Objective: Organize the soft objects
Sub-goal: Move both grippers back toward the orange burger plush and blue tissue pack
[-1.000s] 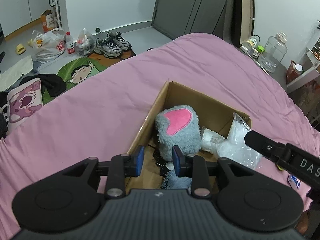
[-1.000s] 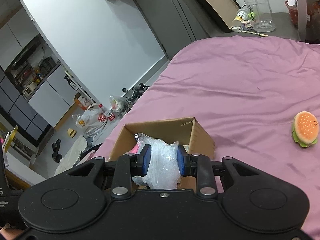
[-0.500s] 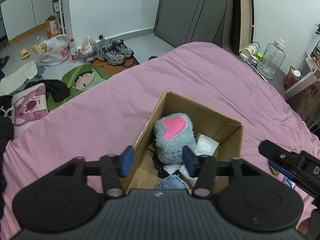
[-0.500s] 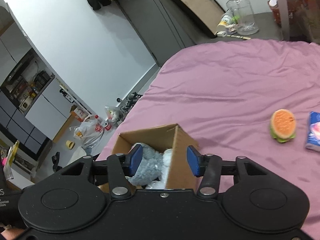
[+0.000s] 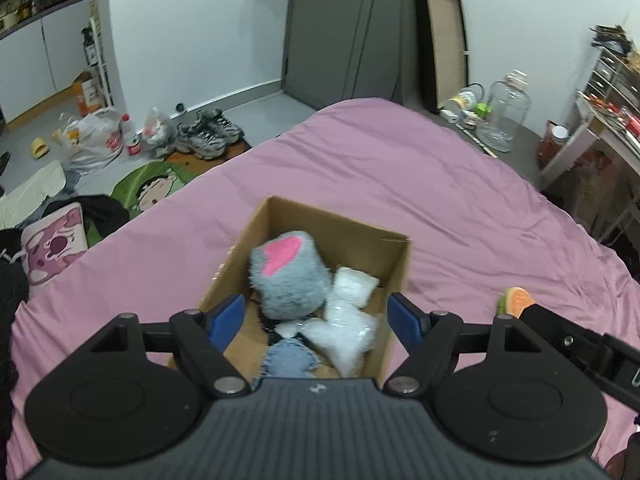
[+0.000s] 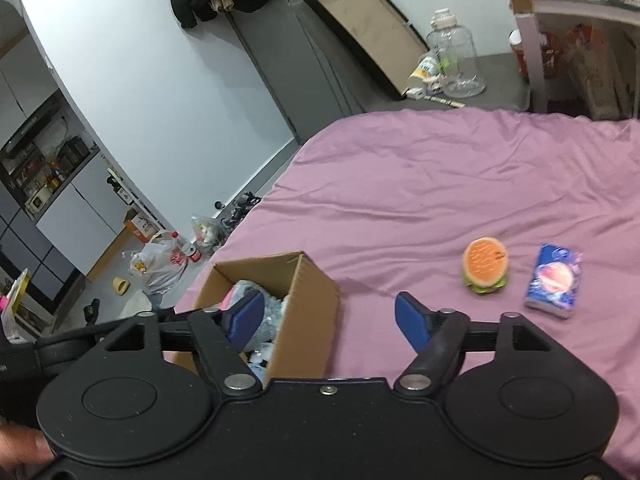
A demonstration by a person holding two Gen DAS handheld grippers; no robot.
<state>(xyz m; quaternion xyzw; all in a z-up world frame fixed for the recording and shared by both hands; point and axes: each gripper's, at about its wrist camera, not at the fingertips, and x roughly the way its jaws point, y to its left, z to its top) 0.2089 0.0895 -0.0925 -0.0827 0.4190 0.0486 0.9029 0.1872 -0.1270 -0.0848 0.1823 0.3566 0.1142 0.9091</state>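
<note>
Both claws, left claw (image 5: 316, 318) and right claw (image 6: 330, 318), have just been opening and now stand released, nothing between the jaws. Burger plush (image 6: 485, 265) lies on the bed (image 6: 420, 184), well apart from the box (image 6: 304, 304). Likely light, squashy; take hold across its middle.

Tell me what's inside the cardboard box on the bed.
The cardboard box holds a grey plush with a pink patch, clear plastic bags and a denim piece. Anything beneath them is covered.
</note>
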